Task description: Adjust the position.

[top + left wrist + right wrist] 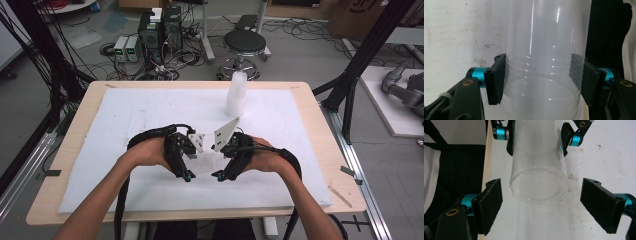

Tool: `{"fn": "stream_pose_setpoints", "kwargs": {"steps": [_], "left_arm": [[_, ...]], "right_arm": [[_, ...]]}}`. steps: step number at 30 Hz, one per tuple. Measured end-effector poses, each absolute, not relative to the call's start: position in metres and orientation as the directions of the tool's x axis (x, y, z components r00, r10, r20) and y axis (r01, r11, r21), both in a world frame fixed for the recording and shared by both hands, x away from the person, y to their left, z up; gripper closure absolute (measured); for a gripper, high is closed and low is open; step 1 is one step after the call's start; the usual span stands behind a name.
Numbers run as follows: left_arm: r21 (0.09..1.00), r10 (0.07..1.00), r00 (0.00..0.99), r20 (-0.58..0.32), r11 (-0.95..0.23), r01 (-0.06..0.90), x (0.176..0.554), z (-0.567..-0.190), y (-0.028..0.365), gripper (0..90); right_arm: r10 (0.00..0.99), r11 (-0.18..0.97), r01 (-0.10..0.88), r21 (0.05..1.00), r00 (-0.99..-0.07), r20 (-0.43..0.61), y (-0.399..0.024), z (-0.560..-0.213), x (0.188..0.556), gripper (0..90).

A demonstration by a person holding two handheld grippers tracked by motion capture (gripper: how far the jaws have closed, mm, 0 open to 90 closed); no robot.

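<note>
White foam table top (125,115), centre frame: clear cup (539,180) clamped in left gripper (537,80), right gripper (541,205) wide; light, thin-walled, slippery, best pinched gently mid-wall.

Premises: a robotics laboratory. Evidence: loose cables (125,65) across the concrete floor, power supplies (126,48) and computer towers (162,30) beyond the desk's far edge, black framing (350,85), a stool (244,44).
</note>
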State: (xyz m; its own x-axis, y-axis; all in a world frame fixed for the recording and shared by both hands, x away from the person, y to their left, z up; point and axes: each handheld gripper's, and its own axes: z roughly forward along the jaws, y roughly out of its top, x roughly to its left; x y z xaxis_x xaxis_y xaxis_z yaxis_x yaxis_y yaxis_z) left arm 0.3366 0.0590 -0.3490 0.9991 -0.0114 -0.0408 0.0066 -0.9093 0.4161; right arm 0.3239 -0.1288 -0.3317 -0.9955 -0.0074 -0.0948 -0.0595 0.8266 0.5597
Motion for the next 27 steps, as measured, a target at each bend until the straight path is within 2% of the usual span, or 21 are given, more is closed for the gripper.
{"fn": "stream_pose_setpoints", "kwargs": {"steps": [4,9,15,22,27], "left_arm": [[0.411,-0.018,0.999,-0.036,-0.912,-0.001,0.3365,-0.3496,0.0569,32.4],[0.411,-0.017,0.999,-0.039,-0.911,0.001,0.3359,-0.3497,0.0556,32.4],[0.409,-0.018,0.999,-0.037,-0.913,-0.001,0.3361,-0.3497,0.0554,32.5],[0.404,-0.014,0.999,-0.031,-0.915,-0.001,0.3367,-0.3500,0.0552,32.8],[0.402,-0.012,1.000,-0.027,-0.916,0.000,0.3377,-0.3505,0.0556,33.0]], "right_arm": [[-0.003,0.831,-0.048,0.554,-0.997,-0.081,-0.1268,-0.3330,0.3236,18.0],[-0.020,0.828,-0.062,0.557,-0.996,-0.082,-0.1247,-0.3327,0.3237,24.7],[-0.020,0.826,-0.061,0.560,-0.997,-0.079,-0.1238,-0.3327,0.3242,25.3],[-0.031,0.825,-0.058,0.562,-0.998,-0.059,-0.1223,-0.3331,0.3258,38.8],[-0.021,0.824,-0.048,0.565,-0.998,-0.055,-0.1222,-0.3341,0.3261,41.9]]}}
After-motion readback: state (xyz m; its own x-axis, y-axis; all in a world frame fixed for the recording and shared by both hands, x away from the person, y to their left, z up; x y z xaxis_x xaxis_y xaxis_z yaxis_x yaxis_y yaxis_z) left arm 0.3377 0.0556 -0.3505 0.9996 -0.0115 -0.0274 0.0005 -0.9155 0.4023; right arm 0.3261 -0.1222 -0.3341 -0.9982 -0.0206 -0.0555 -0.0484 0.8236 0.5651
